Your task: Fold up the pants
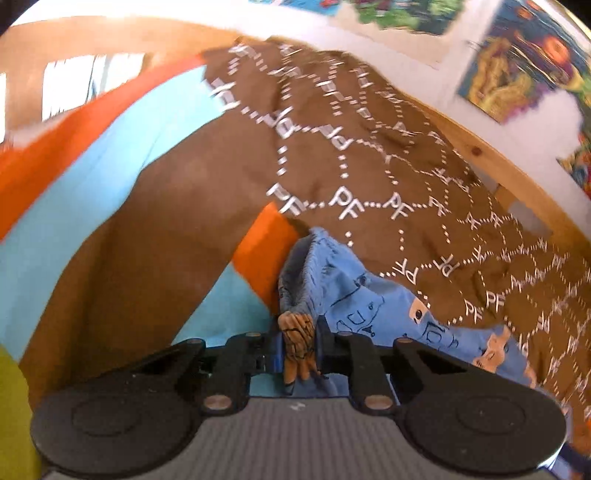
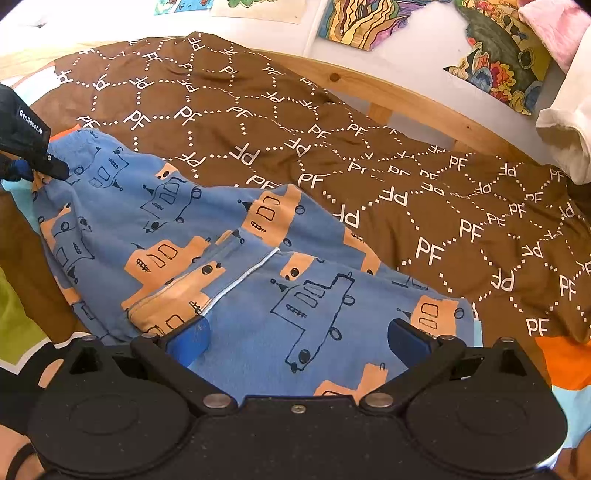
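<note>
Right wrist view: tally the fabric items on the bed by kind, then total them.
Blue truck-print pants: 1
Brown PF-print duvet: 1
White pillow: 1
Pink fluffy item: 1
Total: 4

The left gripper [image 1: 300, 352] has matte black linkage arms, copper-coloured rivets, two round black discs and a ribbed grey plate between the discs. Its fingers [image 1: 274, 354] carry blue pads. The right gripper [image 2: 297, 341] is black too, dust-speckled, with silver rivets, a centre screw above the discs, and blue fingers [image 2: 190, 341]. White "GenRobot.AI" lettering marks the left gripper's body in the right wrist view.
</note>
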{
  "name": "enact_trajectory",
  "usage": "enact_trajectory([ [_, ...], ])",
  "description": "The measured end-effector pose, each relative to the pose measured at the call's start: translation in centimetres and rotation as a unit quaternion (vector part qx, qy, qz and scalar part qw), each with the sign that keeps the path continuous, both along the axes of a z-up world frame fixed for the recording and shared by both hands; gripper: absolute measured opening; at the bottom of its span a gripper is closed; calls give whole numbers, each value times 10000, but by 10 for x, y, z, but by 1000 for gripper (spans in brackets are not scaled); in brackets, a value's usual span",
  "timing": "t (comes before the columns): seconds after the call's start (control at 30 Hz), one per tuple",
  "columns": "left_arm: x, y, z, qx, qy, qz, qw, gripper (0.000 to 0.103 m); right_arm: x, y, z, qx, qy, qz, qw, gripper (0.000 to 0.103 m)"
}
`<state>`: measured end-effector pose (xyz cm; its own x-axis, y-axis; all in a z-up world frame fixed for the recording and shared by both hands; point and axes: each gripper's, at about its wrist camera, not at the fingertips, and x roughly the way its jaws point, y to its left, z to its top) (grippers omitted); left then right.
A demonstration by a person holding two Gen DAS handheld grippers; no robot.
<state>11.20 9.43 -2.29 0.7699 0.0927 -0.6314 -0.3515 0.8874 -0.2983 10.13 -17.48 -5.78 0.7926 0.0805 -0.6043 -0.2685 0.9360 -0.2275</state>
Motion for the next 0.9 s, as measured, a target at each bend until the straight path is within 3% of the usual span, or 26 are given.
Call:
enact_trajectory([
  [0.27,-7,-24,8,835,-146,-242,9961,16,0,0,-1,1,-21,38,10000,102],
  [0.6,-11,-40,31,1102,-386,-517,9918,16,1,-4,1,92,-112,145,9998,102],
  [0.8,-17,-82,58,1203,-752,-1193,9827,15,-8,-25,13,310,-493,201,9981,102],
  [0.9,-21,-115,76,1272,-1099,-1803,9691,15,-14,-52,23,431,-650,-132,9969,102],
])
